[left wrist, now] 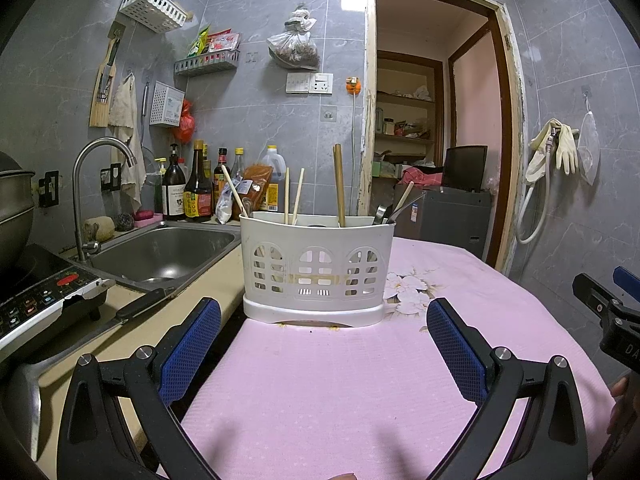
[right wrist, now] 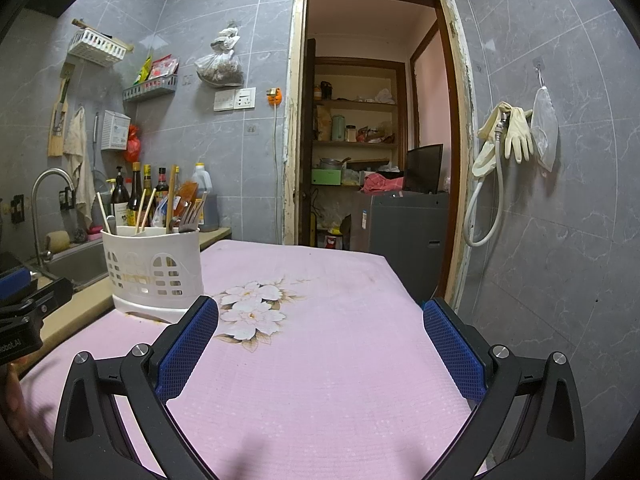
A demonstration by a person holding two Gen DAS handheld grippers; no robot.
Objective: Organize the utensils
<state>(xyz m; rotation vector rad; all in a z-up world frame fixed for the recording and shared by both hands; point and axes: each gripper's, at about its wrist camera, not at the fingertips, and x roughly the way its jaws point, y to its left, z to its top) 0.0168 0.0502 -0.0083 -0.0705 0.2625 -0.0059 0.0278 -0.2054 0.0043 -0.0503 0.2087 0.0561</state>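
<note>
A white plastic utensil caddy (left wrist: 316, 268) stands on the pink cloth, straight ahead in the left wrist view; it also shows at the left in the right wrist view (right wrist: 154, 268). Chopsticks (left wrist: 298, 196), a thick wooden stick (left wrist: 339, 186) and metal utensils (left wrist: 394, 210) stand upright in its compartments. My left gripper (left wrist: 324, 316) is open and empty, a short way in front of the caddy. My right gripper (right wrist: 320, 316) is open and empty over the pink cloth, to the right of the caddy.
A steel sink (left wrist: 160, 252) with a tap lies left of the caddy, with sauce bottles (left wrist: 198, 192) behind it. A knife (left wrist: 120, 316) and an induction cooker (left wrist: 40, 296) sit on the counter at left. The pink flowered cloth (right wrist: 320, 360) covers the table. A doorway (right wrist: 372, 140) opens behind.
</note>
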